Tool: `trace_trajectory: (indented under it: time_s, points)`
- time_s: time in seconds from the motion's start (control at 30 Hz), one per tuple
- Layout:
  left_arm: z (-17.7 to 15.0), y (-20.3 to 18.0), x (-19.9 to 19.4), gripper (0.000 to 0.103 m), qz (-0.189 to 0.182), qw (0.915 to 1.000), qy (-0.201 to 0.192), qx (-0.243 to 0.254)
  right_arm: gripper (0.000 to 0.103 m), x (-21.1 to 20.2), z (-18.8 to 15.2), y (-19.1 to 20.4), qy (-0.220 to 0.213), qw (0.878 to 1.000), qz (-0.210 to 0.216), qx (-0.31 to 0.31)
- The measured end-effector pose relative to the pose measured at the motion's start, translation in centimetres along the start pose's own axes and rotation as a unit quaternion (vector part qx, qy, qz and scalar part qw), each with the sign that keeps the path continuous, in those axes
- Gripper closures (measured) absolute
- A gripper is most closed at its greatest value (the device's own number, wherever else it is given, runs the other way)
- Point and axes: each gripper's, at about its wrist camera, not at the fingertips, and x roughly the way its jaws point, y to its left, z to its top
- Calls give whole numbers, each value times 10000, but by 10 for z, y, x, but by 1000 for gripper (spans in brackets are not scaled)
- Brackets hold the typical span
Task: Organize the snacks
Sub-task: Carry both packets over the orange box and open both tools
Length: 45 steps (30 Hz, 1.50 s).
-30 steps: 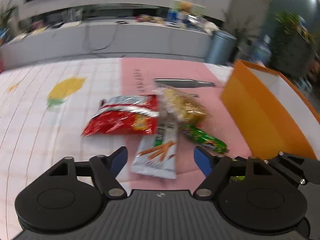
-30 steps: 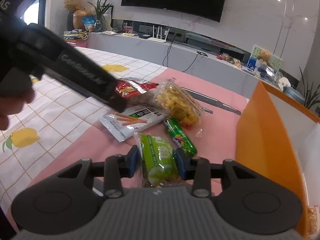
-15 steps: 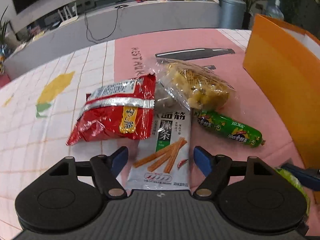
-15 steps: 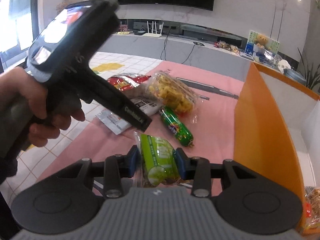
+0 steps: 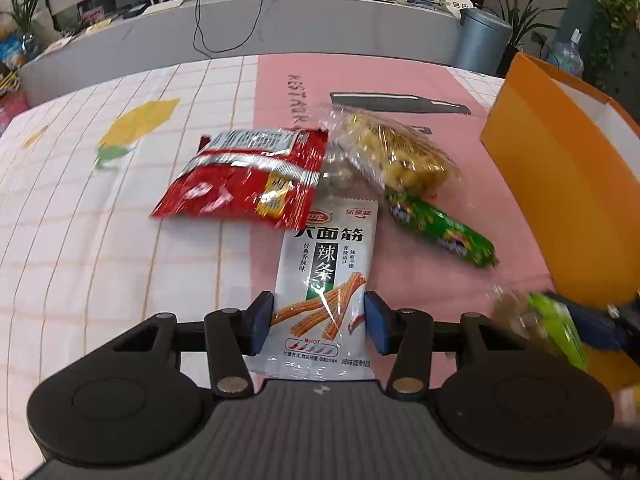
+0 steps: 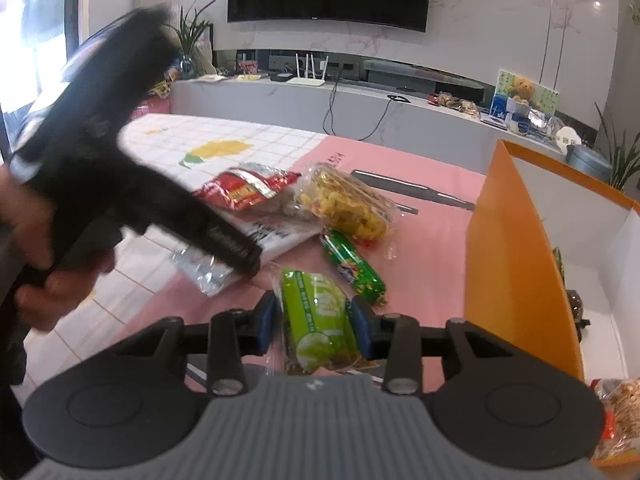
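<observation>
My left gripper (image 5: pixel 319 322) has its blue pads closed against both sides of a white spicy-strip packet (image 5: pixel 326 280) that lies on the table. A red snack bag (image 5: pixel 244 184), a clear bag of yellow snacks (image 5: pixel 396 156) and a green sausage stick (image 5: pixel 440 230) lie just beyond it. My right gripper (image 6: pixel 314 322) is shut on a light green snack packet (image 6: pixel 318 322) held above the pink mat, left of the orange box (image 6: pixel 516 276). The left gripper's body (image 6: pixel 120 184) shows blurred in the right wrist view.
The orange box (image 5: pixel 560 184) stands open at the right and holds some snacks in its white inside (image 6: pixel 600 312). The tablecloth (image 5: pixel 100 240) is white checked with lemons and a pink strip. A grey counter (image 5: pixel 280 28) runs behind the table.
My left gripper moved forward and down over the white packet and its jaws closed in on it. My right gripper kept the green packet and moved a little toward the box.
</observation>
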Motion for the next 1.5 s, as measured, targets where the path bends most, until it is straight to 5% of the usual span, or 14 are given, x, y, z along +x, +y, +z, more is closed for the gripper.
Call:
trace_trajectory:
  time_s: [0.37,0.8,0.97,1.1,1.27,1.5]
  points:
    - [-22,-3,-72,48,-193,9991,-382,-39,70,-36,12,5,-514,9986,93,114]
    - [-6,-46,-139,48,-411,9917,-1185,297,71,-107,21,-32,-1364,9881,-80,702]
    - [10,-71,-152,48,-720,9852,-1483,479,71,-149,22,-73,-1695,9788,-572,993]
    - [24,-90,-149,48,-1046,9807,-1578,498,71,-167,12,-121,-1487,9703,-742,1756]
    - [34,-110,-131,48,-1445,9750,-1580,590,71,-152,-12,-168,-832,9459,-83,3135]
    - [40,-120,-106,48,-1634,9744,-1395,655,70,-120,-17,-171,-102,9326,372,3588]
